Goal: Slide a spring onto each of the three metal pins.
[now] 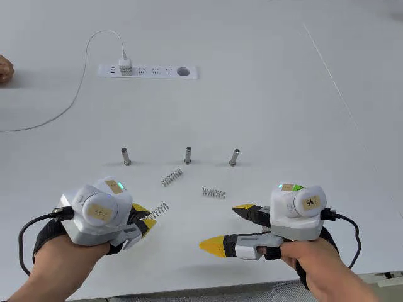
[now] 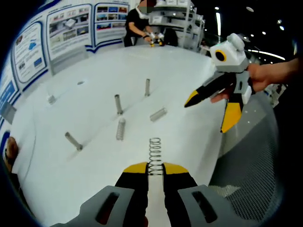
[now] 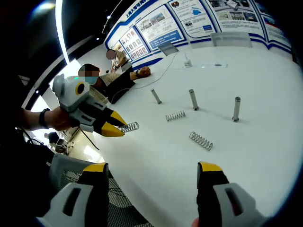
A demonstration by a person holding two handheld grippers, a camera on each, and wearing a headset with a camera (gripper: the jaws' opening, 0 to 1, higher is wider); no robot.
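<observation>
Left tongs [image 2: 150, 168]: clamping shut on one end of a spring [image 2: 155, 150], near the front edge of the counter [image 1: 264, 107].
Right tongs [image 3: 152, 166]: hanging wide apart, gripping nothing.
Spring axis: running in line with the tongs, free end pointing roughly toward the right pin [image 1: 234, 157].
Doing it well: likely tipping the coil upright, centring its bore over a pin tip, lowering gently.
</observation>
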